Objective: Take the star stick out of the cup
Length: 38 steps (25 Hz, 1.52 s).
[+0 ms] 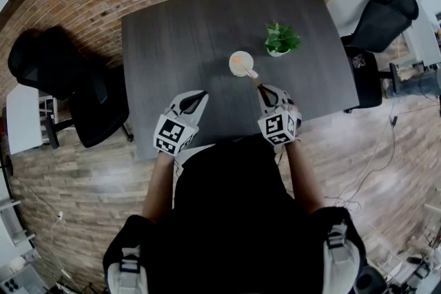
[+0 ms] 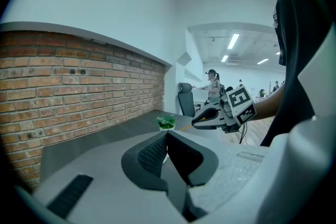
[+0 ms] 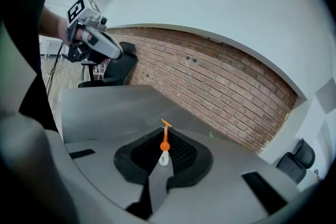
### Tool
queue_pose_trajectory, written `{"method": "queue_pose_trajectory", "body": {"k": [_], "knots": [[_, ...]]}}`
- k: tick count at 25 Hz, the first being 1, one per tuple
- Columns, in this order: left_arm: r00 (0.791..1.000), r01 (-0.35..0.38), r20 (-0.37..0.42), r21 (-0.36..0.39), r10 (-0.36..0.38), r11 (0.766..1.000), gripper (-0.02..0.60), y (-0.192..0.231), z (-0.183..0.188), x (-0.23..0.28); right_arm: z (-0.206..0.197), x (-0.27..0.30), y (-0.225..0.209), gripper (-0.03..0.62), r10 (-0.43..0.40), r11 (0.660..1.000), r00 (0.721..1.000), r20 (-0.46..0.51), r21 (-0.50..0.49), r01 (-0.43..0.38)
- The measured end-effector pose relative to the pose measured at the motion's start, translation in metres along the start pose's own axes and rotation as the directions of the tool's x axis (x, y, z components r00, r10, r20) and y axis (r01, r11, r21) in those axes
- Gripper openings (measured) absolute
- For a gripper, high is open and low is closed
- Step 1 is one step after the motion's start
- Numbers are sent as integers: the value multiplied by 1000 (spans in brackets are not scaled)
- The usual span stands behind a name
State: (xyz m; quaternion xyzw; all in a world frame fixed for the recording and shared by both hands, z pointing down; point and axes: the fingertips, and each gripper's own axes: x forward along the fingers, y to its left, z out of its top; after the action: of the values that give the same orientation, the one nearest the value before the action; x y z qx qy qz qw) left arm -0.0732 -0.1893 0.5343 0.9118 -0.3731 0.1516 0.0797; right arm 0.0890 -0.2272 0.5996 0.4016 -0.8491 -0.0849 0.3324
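Left tool [image 1: 200,97] hovers over near edge of dark grey table [image 1: 172,38], jaws together, nothing between them. Right of it, white round cup [image 1: 233,60] stands mid-table. Thin orange star stick [image 1: 250,75] slants from cup's mouth back to right tool [image 1: 263,89], jaws clamped on it. Small green potted plant [image 1: 281,39] sits further right, near cup, not touching.

No words, numbers or brand names can be read anywhere. The only printed marks are black-and-white square code patterns on the left gripper's marker cube [image 1: 172,135] and the right gripper's marker cube [image 1: 278,126]; they carry no letters. A pale mark on the office chair [image 1: 387,16] seat is too small to read.
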Motion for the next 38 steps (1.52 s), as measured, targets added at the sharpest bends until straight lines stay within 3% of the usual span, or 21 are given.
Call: {"method": "queue_pose_trajectory", "body": {"k": [24, 38], "knots": [[1000, 20, 8, -4, -20, 1000, 2, -4, 3, 4, 79, 2, 23, 17, 106, 992, 980, 168, 45, -115], [1000, 24, 14, 2, -24, 1000, 2, -8, 5, 6, 85, 2, 23, 17, 114, 986, 977, 181, 100, -134]]}}
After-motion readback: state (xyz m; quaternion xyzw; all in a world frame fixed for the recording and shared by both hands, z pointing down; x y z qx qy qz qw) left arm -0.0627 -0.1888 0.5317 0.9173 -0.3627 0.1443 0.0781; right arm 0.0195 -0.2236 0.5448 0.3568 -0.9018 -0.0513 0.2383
